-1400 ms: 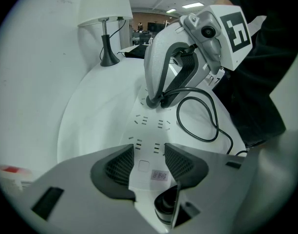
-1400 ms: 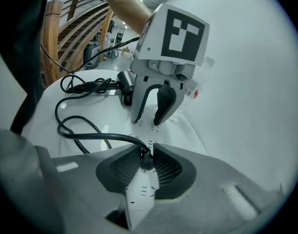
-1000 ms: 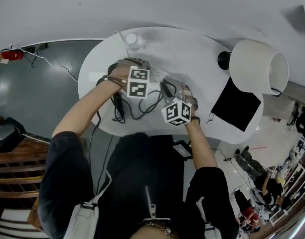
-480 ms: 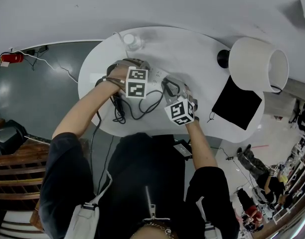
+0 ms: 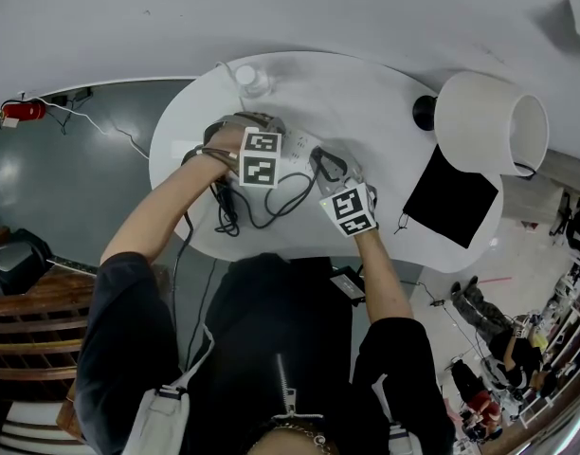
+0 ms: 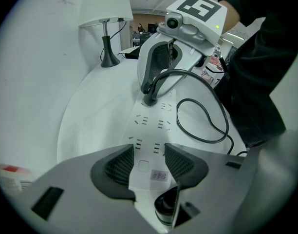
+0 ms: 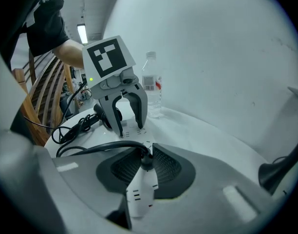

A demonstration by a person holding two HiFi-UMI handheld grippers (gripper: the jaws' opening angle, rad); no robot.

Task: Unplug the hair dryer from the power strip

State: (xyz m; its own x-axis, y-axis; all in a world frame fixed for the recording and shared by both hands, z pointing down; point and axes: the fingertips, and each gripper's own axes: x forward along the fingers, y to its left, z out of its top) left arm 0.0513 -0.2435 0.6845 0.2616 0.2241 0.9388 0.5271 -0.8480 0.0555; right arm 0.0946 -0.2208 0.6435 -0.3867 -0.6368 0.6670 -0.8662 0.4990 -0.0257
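Note:
A white power strip [image 5: 300, 144] lies on the white oval table [image 5: 385, 102]. My left gripper [image 5: 271, 140] points steeply down, and its jaws clamp the strip's near end [image 6: 151, 130]. The hair dryer's black plug [image 7: 145, 161] stands in a socket at the strip's other end. My right gripper [image 7: 142, 167] has a pad on each side of that plug, and its jaws are closing on it. From the plug the black cord [image 6: 207, 126] loops across the table to the black hair dryer [image 7: 98, 117]. In the head view the dryer [image 5: 219, 192] lies at the left.
A clear water bottle [image 5: 250, 76] stands at the table's far edge. A white-shaded lamp [image 5: 489, 126] with a black base stands at the right, next to a flat black square [image 5: 449, 197]. A wooden chair back [image 7: 39, 96] is beside the table.
My right gripper has rolled about its own axis, so its marker cube shows a different face, and it has shifted slightly right. The left gripper and the strip have kept still.

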